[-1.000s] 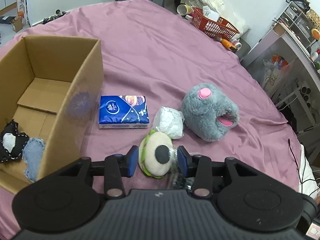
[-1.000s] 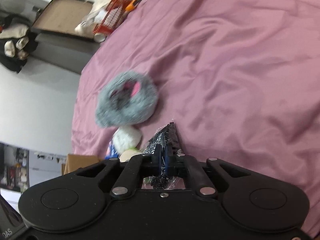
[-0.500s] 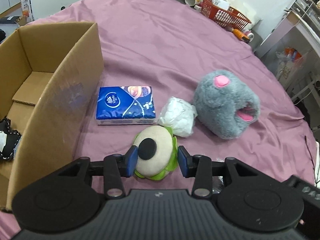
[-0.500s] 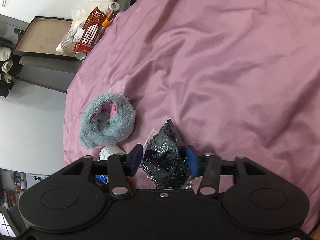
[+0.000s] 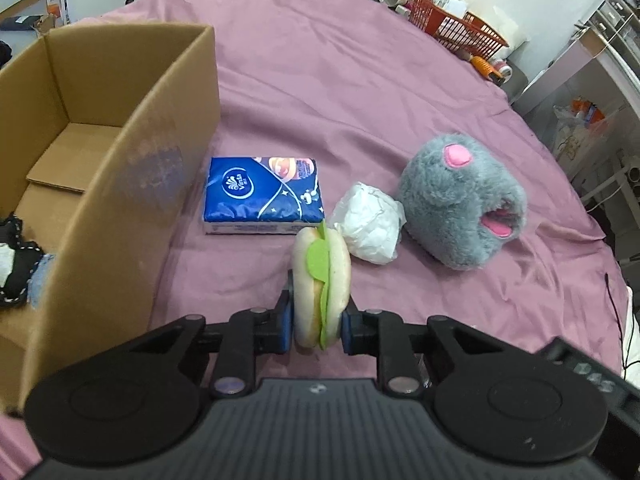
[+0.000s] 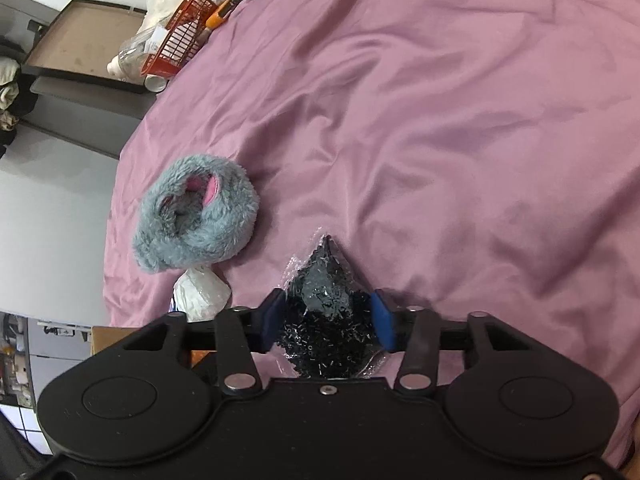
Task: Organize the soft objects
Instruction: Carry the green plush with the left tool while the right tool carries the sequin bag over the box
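My left gripper (image 5: pixel 315 320) is shut on a plush burger toy (image 5: pixel 320 280), cream with green felt, held on edge above the purple bedsheet (image 5: pixel 320 80). An open cardboard box (image 5: pixel 120 152) stands just left of it, with dark and denim soft items inside. A blue tissue pack (image 5: pixel 262 194), a white wrapped bundle (image 5: pixel 370 222) and a grey fluffy slipper (image 5: pixel 464 204) lie ahead. My right gripper (image 6: pixel 326 320) is open, its blue pads on either side of a clear bag of black bits (image 6: pixel 326 312). The slipper (image 6: pixel 196 220) and bundle (image 6: pixel 202 290) show left of it.
A red basket (image 5: pixel 456 24) with bottles and cups sits at the bed's far edge. Shelving and clutter (image 5: pixel 592 80) stand beyond the right side. The basket also shows in the right wrist view (image 6: pixel 176 44).
My left gripper closed on the burger toy and lifted it, turning it on edge. My right gripper opened from shut on the black bag, which now rests between its pads.
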A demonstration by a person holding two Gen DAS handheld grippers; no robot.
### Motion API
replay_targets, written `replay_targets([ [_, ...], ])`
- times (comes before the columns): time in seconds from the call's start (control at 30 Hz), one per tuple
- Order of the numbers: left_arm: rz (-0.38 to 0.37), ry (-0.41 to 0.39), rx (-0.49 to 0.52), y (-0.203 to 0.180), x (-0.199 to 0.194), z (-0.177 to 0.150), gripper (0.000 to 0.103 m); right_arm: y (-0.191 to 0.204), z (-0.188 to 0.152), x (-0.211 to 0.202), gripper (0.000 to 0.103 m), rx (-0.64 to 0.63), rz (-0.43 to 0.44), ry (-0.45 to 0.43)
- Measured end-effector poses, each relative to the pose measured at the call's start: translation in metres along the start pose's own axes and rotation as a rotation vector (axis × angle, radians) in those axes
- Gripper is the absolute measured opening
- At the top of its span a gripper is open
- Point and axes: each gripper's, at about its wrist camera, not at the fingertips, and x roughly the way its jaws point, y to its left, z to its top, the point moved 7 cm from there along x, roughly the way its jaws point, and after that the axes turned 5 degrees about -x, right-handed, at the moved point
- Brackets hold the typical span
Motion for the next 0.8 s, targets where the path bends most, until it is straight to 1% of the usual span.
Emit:
replay_targets([
  [0.03,-0.005,-0.002,0.0,0.0,-0.004,-0.001,0.022,0.0,0.001,-0.003,0.031,0.001,-0.001,-0.007],
  [0.13,-0.019,-0.012,0.01,-0.004,-0.015,-0.002,0.022,0.0,0.003,-0.01,0.026,0.011,0.013,-0.024],
  [0.27,-0.03,-0.029,0.019,-0.008,-0.031,-0.003,0.022,0.006,0.004,-0.019,0.026,0.01,0.055,-0.036],
  [0.4,-0.041,-0.054,0.035,-0.009,-0.051,-0.004,0.022,0.02,0.004,-0.032,0.026,-0.043,0.098,-0.051],
  [0.5,-0.035,-0.084,0.088,-0.015,-0.064,-0.003,0.022,0.026,0.005,-0.04,0.026,-0.049,0.13,-0.06],
  [0.63,-0.031,-0.107,0.083,-0.013,-0.079,0.0,0.022,0.036,0.007,-0.054,0.026,-0.088,0.166,-0.097],
  [0.8,-0.025,-0.133,0.078,-0.006,-0.097,0.002,0.022,0.053,0.005,-0.065,0.026,-0.144,0.228,-0.103],
])
